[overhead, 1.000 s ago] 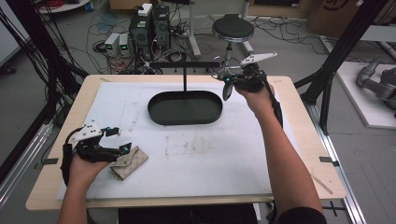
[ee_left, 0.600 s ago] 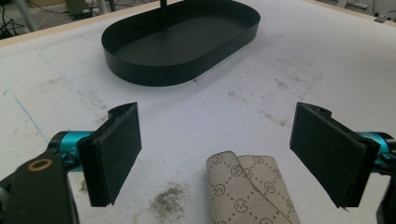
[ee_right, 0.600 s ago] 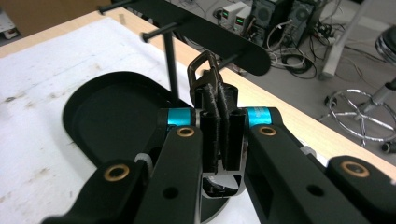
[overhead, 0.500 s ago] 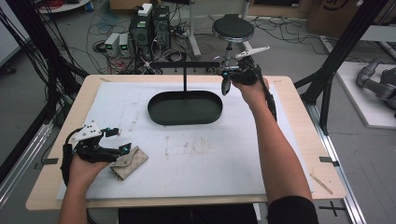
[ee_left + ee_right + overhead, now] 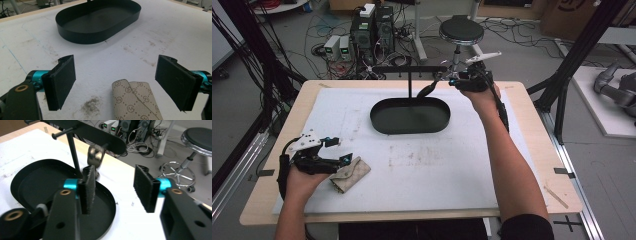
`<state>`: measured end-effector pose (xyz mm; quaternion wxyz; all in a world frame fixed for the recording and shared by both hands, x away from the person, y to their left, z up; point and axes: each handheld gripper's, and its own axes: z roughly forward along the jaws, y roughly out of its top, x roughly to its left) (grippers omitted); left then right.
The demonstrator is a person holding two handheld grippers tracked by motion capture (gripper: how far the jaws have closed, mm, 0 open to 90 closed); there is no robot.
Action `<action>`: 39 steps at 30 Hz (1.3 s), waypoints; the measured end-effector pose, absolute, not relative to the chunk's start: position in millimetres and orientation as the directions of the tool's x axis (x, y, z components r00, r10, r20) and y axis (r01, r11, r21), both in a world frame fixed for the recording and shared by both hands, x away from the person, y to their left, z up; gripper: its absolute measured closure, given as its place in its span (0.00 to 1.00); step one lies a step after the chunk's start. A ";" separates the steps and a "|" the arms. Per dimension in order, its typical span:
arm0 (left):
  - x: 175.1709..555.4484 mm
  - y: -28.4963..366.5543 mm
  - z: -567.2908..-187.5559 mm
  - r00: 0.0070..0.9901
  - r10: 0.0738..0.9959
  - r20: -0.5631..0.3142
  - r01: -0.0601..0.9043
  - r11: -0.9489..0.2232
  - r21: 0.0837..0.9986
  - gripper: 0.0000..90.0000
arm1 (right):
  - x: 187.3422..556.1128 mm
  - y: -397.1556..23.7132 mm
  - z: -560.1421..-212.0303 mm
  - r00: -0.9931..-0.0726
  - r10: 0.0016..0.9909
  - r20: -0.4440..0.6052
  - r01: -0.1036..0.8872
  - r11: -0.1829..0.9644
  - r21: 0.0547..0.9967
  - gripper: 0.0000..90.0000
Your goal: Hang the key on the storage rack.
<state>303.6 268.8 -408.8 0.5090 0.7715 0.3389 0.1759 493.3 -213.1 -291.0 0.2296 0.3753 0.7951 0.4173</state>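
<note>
One pouch (image 5: 346, 173) lies near the mat's (image 5: 437, 185) front left edge, just beside the left gripper (image 5: 343, 159), jaws wide, empty. One tray (image 5: 410, 115) sits mid-back; bare mat surrounds it. Right gripper (image 5: 428, 90), open and empty, hovers at its far rim.

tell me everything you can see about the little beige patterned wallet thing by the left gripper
The small beige fabric wallet with a brown monogram print lies flat on the white table cover near the front left corner, set at an angle. Its flap looks folded over, with a rounded edge facing the black oval tray. The open left gripper straddles its near end in the left gripper view; whether a jaw touches it is unclear.
</note>
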 end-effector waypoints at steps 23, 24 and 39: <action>306.4 260.8 -414.7 0.721 0.688 -0.082 0.361 -0.272 0.892 0.19 | 436.7 -261.6 -327.5 -0.642 0.765 -0.052 0.397 0.390 0.831 0.24; 306.4 260.6 -414.9 0.722 0.687 -0.082 0.361 -0.273 0.892 0.19 | 430.4 -266.7 -332.3 -0.652 0.756 -0.048 0.395 0.393 0.830 0.24; 306.8 259.0 -417.6 0.726 0.682 -0.084 0.362 -0.276 0.890 0.18 | 377.2 -314.3 -370.6 -0.627 0.778 0.033 0.392 0.279 0.877 0.23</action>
